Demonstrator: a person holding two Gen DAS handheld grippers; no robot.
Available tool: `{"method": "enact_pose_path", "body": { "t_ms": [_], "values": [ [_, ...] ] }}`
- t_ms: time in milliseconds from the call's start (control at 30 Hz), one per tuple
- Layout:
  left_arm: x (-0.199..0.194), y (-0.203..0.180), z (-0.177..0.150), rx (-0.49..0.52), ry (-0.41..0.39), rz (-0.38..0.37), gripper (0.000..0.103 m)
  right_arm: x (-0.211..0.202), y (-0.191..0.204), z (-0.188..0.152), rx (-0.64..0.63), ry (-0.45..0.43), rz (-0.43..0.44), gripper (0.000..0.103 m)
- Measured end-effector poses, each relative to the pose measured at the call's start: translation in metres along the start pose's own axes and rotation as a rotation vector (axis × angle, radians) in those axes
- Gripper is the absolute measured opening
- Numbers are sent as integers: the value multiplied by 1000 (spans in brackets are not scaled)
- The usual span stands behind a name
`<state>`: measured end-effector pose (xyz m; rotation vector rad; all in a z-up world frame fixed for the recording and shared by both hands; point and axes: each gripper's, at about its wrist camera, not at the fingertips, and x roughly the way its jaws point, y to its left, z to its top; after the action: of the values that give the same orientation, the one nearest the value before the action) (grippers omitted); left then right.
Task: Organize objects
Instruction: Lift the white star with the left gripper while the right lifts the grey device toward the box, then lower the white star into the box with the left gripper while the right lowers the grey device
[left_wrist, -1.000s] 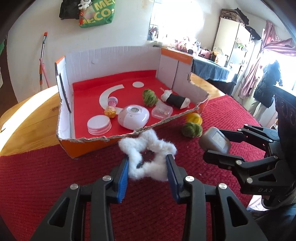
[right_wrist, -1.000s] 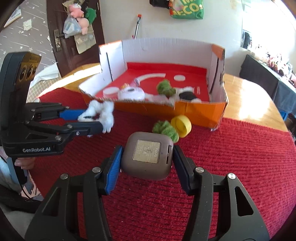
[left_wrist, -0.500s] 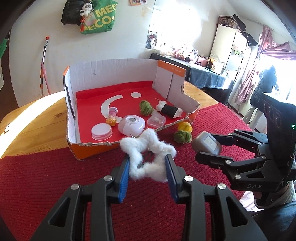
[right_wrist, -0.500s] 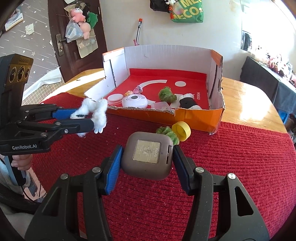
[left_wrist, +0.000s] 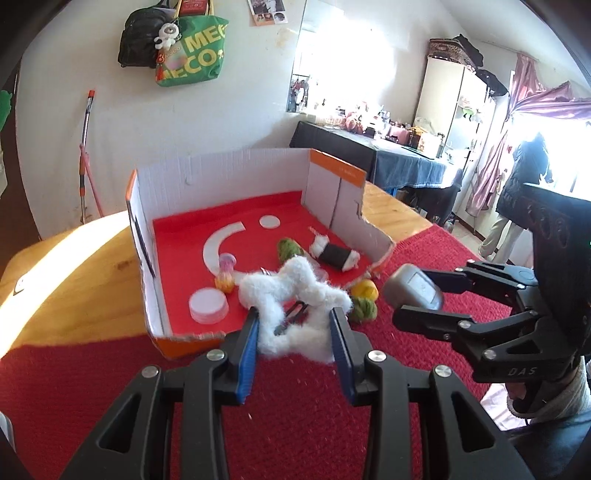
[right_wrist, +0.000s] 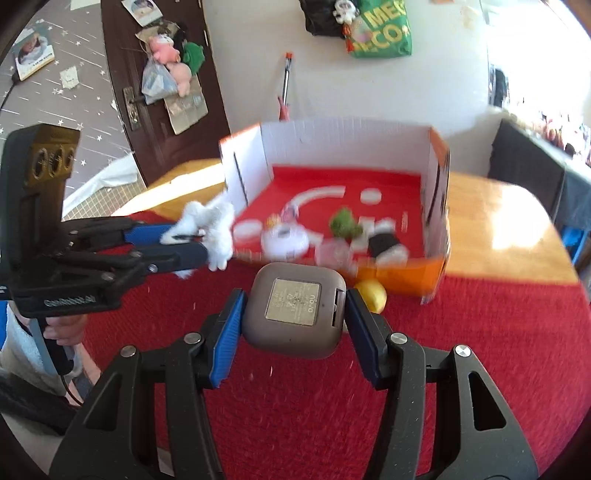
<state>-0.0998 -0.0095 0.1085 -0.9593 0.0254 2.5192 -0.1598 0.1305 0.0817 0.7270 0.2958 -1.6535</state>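
My left gripper (left_wrist: 293, 328) is shut on a fluffy white star (left_wrist: 295, 295) and holds it above the red mat, just before the front wall of the cardboard box (left_wrist: 184, 341). It also shows in the right wrist view (right_wrist: 210, 236). My right gripper (right_wrist: 291, 314) is shut on a grey rounded square case (right_wrist: 293, 310), held above the mat to the right of the star. The case also shows in the left wrist view (left_wrist: 412, 291). The box has a red floor and holds several small items.
A yellow ball (left_wrist: 365, 290) and a green yarn ball (left_wrist: 364, 310) lie on the red mat (left_wrist: 110, 369) outside the box front. Inside are a white lid (left_wrist: 207, 305), a black-and-white roll (left_wrist: 334, 254) and a green ball (left_wrist: 289, 248). Wooden table (left_wrist: 74, 266) surrounds the mat.
Both grippers have risen and pulled back from the box while holding their objects. The box looks smaller and lower in both views. The right wrist view is blurred by motion.
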Motion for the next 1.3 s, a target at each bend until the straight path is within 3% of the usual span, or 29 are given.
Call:
{"method": "enact_pose_path", "body": {
  "t_ms": [233,567,800,1300],
  "values": [
    [38,18,47,-5,57,56,38,18,-10,56,-61,3,-55,52],
    [111,49,93,-54,170,146,38,89,-34,115,-116,152,-179,52],
    [143,67,97,-71,221,235,38,137,-38,126,-159,266,-258,52],
    [183,79,93,-121,334,251,38,190,-58,121,-157,440,-317,52]
  ]
}}
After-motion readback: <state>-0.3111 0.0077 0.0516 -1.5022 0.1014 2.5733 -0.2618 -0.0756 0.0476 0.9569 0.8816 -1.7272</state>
